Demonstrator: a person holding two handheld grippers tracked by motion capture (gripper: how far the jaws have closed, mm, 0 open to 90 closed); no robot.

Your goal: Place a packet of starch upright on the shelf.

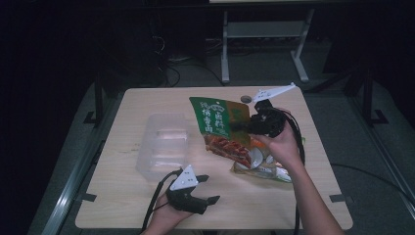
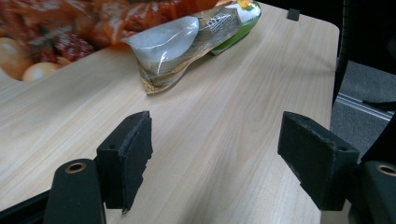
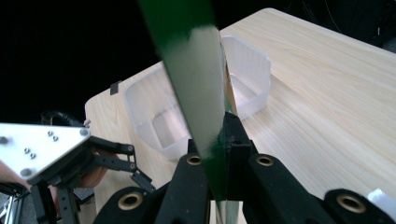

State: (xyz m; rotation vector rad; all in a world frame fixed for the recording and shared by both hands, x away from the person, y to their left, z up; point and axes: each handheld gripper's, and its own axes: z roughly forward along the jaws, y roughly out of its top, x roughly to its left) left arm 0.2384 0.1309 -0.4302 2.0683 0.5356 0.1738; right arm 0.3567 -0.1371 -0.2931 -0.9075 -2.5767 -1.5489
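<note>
Holding the green snack packet (image 1: 222,128) clamped in my right claw (image 1: 244,126), lifted off the desk (image 1: 122,196); left claw (image 1: 208,188) wide, empty; clear tub (image 1: 164,144) not yet filled, second packet (image 1: 264,169) waiting.

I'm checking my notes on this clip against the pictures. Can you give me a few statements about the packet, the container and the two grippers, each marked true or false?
1. The right gripper is shut on the green food packet, which it holds above the table. True.
2. The left gripper holds a packet. False: its fingers stand apart with nothing but bare tabletop between them.
3. The clear plastic container has nothing in it. True.
4. No other packets are on the table. False: a pile of packets lies below the raised one.
5. The container stands to the right of the raised packet in the high view. False: it stands to its left.
</note>
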